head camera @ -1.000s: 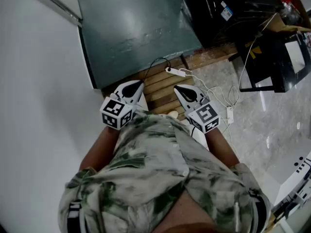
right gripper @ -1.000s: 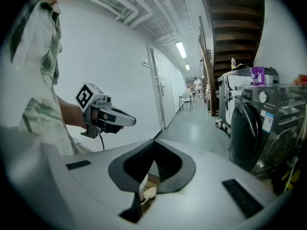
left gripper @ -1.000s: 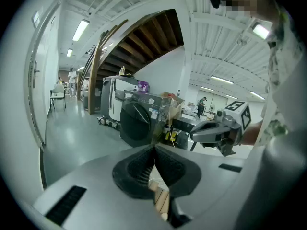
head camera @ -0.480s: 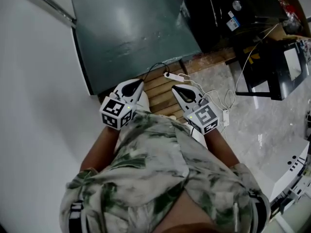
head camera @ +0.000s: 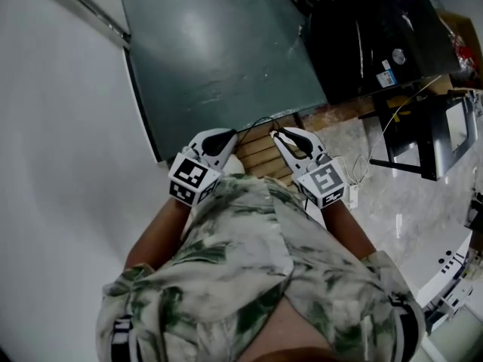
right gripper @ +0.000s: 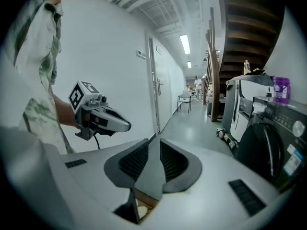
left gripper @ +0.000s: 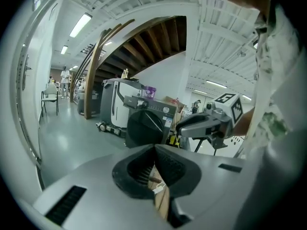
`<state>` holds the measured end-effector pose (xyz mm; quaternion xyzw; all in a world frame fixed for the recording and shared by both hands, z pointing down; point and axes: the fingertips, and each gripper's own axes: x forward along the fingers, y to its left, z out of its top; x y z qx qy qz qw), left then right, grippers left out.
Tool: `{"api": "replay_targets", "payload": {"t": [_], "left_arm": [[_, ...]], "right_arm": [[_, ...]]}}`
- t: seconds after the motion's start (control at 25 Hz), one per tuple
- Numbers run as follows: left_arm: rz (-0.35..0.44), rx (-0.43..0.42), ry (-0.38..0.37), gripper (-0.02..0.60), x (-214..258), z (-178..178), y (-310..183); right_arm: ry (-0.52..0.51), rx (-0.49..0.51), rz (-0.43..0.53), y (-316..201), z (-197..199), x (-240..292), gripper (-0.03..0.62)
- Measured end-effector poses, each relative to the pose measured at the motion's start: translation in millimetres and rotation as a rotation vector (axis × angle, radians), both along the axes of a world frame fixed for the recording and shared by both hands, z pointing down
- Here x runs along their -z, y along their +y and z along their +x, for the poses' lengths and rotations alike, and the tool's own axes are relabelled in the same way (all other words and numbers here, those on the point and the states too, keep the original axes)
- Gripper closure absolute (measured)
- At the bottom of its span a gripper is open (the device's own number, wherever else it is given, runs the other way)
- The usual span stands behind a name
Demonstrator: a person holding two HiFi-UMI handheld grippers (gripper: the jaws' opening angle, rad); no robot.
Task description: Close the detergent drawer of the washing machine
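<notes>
- Washing machine [right gripper: 268, 143]: black front-loader with a dark round door. It stands well apart from both grippers, ahead and to the right of the right fingers. The drawer is too small to tell whether it is in or out.
- Purple bottle [right gripper: 281, 89]: upright on the machine's top; contents not visible.
- Right gripper [right gripper: 149, 140]: jaws have just been opening and are now a little apart, with nothing between them.
- Left gripper [left gripper: 154, 147]: fingertips together, holding nothing.
- Wooden pallet [head camera: 260, 148]: below both sets of fingers.
- Dark green slab [head camera: 219, 51]: just ahead of the fingertips.
- White wall [head camera: 60, 164]: left of the left fingers.
</notes>
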<state>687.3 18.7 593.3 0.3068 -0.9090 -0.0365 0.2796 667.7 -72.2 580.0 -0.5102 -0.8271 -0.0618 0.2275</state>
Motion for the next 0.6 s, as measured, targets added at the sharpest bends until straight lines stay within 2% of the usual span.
{"api": "replay_targets", "payload": {"t": [0.12, 0.2, 0.32, 0.44, 0.6], "left_arm": [[0.003, -0.005, -0.005, 0.557, 42, 15, 39], [0.010, 0.005, -0.004, 0.557, 57, 15, 60], [0.030, 0.030, -0.011, 0.557, 70, 9, 84], [0.031, 0.058, -0.006, 0.557, 73, -4, 101], [0.027, 0.082, 0.010, 0.557, 78, -39, 108]], "right_arm": [[-0.012, -0.018, 0.001, 42, 0, 43, 0.479], [-0.021, -0.034, 0.008, 60, -9, 58, 0.452], [-0.028, -0.051, 0.017, 82, -21, 68, 0.447], [-0.019, -0.049, 0.013, 94, -38, 73, 0.448], [-0.001, -0.049, -0.003, 101, -75, 74, 0.463]]}}
